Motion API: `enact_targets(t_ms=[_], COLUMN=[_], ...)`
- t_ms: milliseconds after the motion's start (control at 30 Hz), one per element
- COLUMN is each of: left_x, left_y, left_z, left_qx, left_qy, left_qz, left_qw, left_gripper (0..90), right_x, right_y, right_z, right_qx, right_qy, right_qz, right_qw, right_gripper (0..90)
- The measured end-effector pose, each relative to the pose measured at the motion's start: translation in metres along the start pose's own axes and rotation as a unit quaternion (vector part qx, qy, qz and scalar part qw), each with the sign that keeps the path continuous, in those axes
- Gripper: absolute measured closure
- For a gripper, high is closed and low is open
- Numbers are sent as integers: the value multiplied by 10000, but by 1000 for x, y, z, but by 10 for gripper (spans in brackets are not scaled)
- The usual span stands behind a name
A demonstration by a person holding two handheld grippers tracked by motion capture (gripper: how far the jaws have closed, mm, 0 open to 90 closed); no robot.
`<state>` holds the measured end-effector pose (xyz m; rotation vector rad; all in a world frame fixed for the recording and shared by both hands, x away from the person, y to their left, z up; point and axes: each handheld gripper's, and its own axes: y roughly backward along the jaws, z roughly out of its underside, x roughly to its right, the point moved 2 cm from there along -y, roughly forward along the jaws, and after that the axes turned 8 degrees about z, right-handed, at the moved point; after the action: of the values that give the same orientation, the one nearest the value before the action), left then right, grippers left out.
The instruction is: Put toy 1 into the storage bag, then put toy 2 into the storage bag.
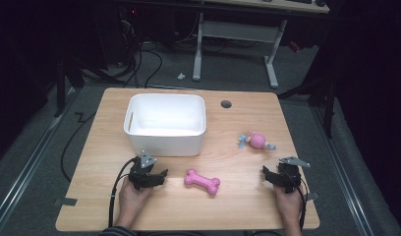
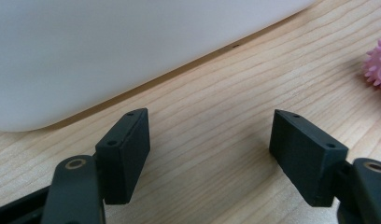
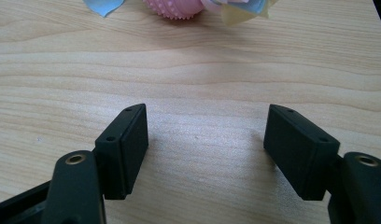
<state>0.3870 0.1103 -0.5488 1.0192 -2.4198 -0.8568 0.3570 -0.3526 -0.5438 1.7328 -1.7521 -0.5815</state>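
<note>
Dark floor with loose cables surrounds a light wooden counter, and a second desk frame stands farther back in the gloom. On the counter, a white bin sits toward the far left part, its long near wall facing the person. A round cable hole lies near the far edge, just right of the bin.

A pink bone toy lies flat near the front edge, roughly midway between the two hands and apart from both. A pink ball toy with pale blue and yellow ribbon tails rests toward the right side, beyond the right hand.

The left claw rests low over the counter close to the front left, just in front of the bin's near wall. In the left gripper view its jaws stand wide apart with only bare wood between them; the bin wall rises ahead, and a tip of the bone toy peeks in at the right edge.

The right claw sits near the front right corner, also held low. In the right gripper view its jaws are spread wide with nothing between them, and the ball toy lies ahead at the top edge, well clear of the pads.
</note>
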Motion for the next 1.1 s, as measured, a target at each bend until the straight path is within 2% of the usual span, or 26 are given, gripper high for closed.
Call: enact_targets(t_ms=[600,900,1100], left_x=[0,0,2], left_y=[-2,-3,-4], left_z=[-2,-3,-4], left_qx=[-1,-119,-105], left_qy=[-12,-143,-150], left_qz=[15,176,174], left_qw=[10000,9997,9997], left_gripper=[271,221,233], right_x=[1,1,1], right_y=[0,-1,-1], right_z=[0,-1,-1], right_qx=[10,8,-3], right_qy=[25,17,-7], right_qz=[-21,-19,-20], right_qw=[10000,10000,10000], right_gripper=[304,306,306])
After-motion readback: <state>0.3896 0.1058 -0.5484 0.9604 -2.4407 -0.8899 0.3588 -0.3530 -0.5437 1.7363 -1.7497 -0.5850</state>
